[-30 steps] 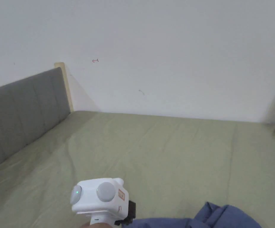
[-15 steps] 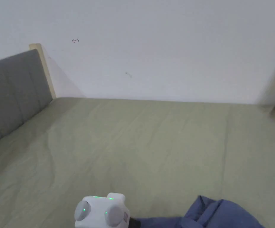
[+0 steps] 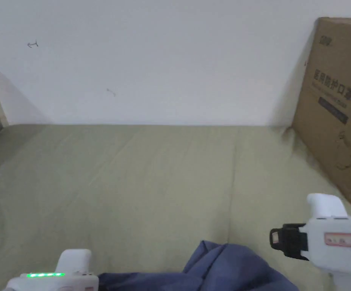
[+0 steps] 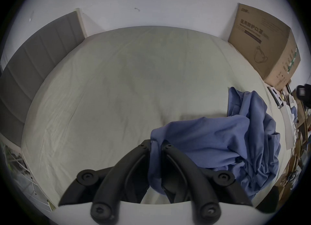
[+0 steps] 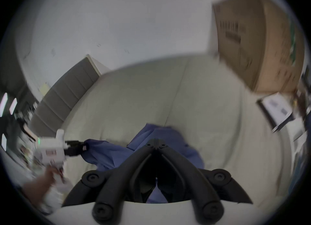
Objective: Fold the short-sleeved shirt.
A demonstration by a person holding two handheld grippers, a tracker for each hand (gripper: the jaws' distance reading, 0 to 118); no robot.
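**Right hand-held gripper joins in over the bed**

We see our left hand-held gripper (image 4: 155,145) clamped on an edge of the blue short-sleeved shirt (image 4: 223,146), which lies bunched at the bed's (image 3: 140,178) near edge. Our right hand-held gripper (image 5: 155,142) has come into the head view, jaws closed together with nothing between them, so spreading is still ahead.

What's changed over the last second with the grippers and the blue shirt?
The head camera swung right, so the brown cardboard box now shows. The right gripper has come into the head view, jaws closed and empty. The left gripper still holds the crumpled blue shirt, which stays bunched on the green bed sheet.
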